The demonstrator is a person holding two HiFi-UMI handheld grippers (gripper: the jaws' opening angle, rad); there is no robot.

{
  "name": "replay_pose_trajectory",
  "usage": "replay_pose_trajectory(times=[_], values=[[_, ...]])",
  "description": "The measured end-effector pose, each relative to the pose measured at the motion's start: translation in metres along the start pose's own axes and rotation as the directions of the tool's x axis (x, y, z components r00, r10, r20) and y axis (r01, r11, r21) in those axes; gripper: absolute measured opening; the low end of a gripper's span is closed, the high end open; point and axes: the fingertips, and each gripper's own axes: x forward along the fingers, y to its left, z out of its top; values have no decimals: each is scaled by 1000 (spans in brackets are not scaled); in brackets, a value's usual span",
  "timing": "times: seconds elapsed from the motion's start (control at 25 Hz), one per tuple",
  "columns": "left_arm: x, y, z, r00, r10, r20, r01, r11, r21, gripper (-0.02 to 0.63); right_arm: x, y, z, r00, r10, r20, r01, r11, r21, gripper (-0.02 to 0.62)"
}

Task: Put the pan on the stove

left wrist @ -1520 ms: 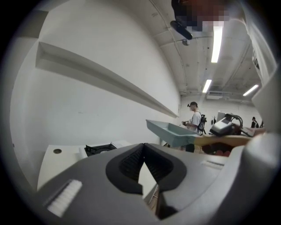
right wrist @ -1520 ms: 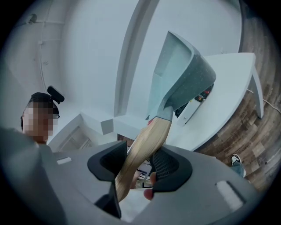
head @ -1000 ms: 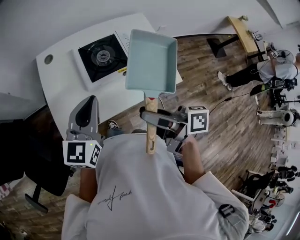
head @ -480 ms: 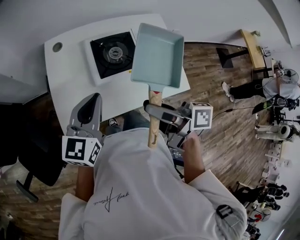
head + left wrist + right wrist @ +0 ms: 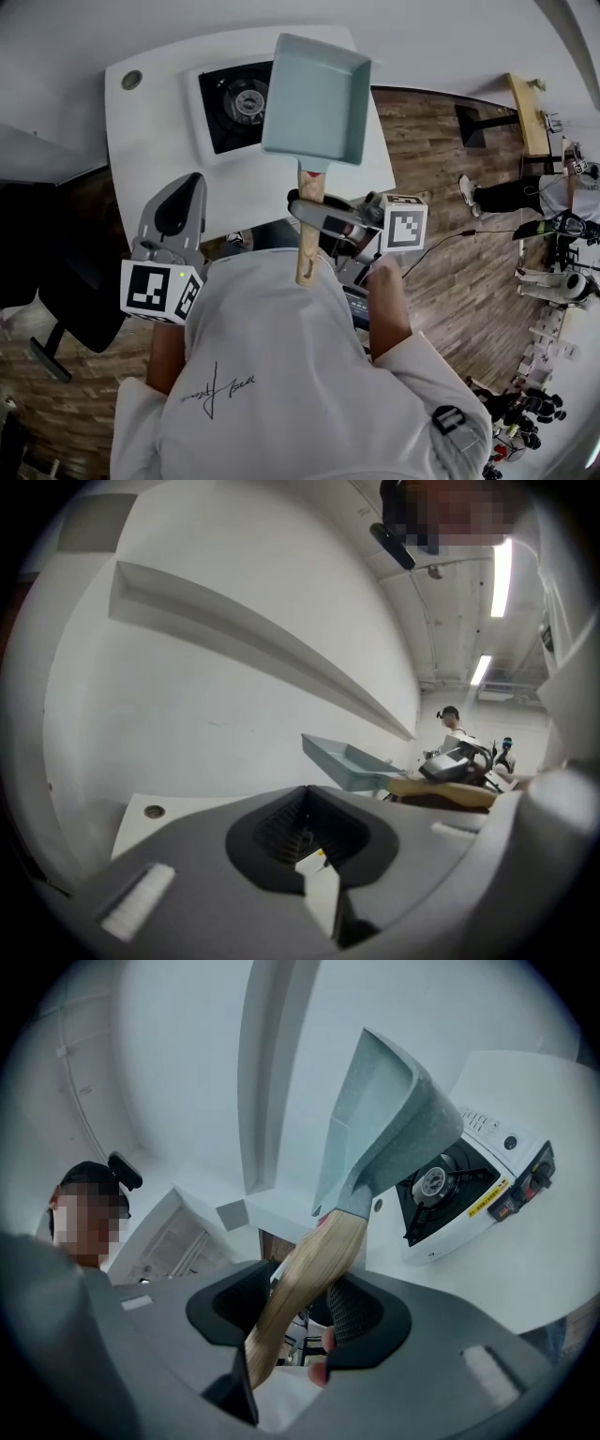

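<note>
Pan [image 5: 317,98] held by rt gripper [image 5: 298,1321] (head view: overlapping stove [image 5: 232,111]).

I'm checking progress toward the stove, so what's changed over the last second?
The pan, carried by the right gripper, has moved toward the stove and now overlaps its right side in the head view. The grip on the wooden handle is unchanged; the left gripper stays shut and empty.

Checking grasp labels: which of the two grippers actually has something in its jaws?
The right gripper: its jaws clamp the wooden handle of the light-blue pan, held in the air. The left gripper is shut with nothing between its jaws.
</note>
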Motion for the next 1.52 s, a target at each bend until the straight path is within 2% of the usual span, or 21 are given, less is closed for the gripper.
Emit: replay_pose_trajectory(times=[0.12,0.36,0.84,1.16,1.52], values=[[7,9,4,1000,15,-12,-15,1000,1,51,10,-5,8,1000,12,-22,-11,1000,12,181],[55,43,-6,999,31,-19,-31,999,-24,51,40,-47,46,998,17,-59,-16,1000,23,183],[75,48,-14,994,100,-52,-103,994,-47,51,45,-80,61,986,29,-162,-28,1000,10,183],[84,56,-18,986,149,-77,-154,986,-57,51,61,-107,70,971,51,-232,-43,998,41,183],[76,65,-19,962,260,-90,-266,962,-67,51,67,-137,62,947,75,-313,-59,996,61,183]])
